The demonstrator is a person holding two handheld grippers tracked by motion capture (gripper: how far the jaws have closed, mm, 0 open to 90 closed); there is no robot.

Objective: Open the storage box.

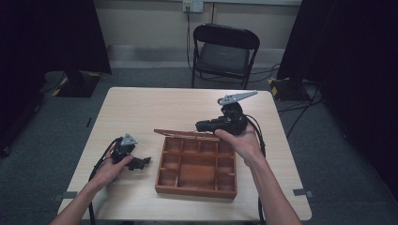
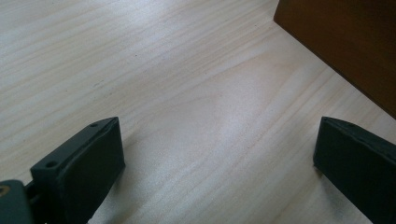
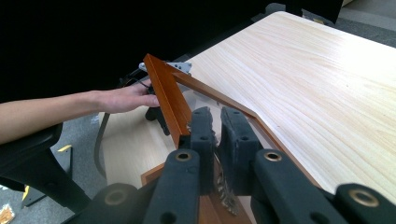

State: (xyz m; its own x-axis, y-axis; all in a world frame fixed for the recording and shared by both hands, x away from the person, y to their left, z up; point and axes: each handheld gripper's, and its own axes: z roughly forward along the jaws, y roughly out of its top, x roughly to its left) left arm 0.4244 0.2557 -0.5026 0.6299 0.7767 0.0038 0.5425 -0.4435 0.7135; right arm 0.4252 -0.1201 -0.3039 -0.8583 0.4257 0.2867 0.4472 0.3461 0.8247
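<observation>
Claw status first: the right claw point(image 3: 214, 140) has its two black jaws drawn nearly together on the thin edge of the hinged wooden lid point(image 3: 169, 100), seen from the right gripper view; the left claw point(image 2: 215, 163) stands wide apart with nothing between its jaws, hovering low over bare wood in the left gripper view. Pale rectangular wood-grain tabletop point(image 1: 141, 108) carries everything noted. Behind it stands a black folding metal chair point(image 1: 224, 54) on grey carpet, well apart from the tabletop. At centre of the tabletop, slightly toward the near edge, sits a reddish-brown wooden box with divided compartments point(image 1: 197, 166); its compartments appear empty in the high view. The lid rises from the box's far edge, standing partly upright. In the high view the right claw point(image 1: 202, 125) meets the lid at its far right portion, held by the person's right hand point(image 1: 239, 140). The left claw point(image 1: 141, 162) lies just beside the box's left wall, apart from it, held by the left hand point(image 1: 112, 166). A corner of the box's dark side point(image 2: 345, 46) shows upper right in the left gripper view.
</observation>
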